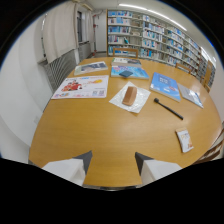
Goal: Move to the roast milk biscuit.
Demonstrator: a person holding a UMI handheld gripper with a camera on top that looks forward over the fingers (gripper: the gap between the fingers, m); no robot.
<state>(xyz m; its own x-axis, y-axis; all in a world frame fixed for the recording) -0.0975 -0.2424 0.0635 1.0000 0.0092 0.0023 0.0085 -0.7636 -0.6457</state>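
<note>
A brown rectangular biscuit (129,95) lies on a white wrapper (130,98) near the middle of the round wooden table (100,135), well beyond my fingers. My gripper (113,161) is open above the table's near edge, its two dark fingertips (85,160) wide apart with nothing between them. A small white packet (184,140) with printed art lies ahead and to the right of the fingers.
A black pen-like stick (168,109) lies right of the biscuit. Several printed sheets and booklets (81,87) cover the far half of the table. Bookshelves (155,35) fill the back wall, and a radiator (60,67) runs along the left wall.
</note>
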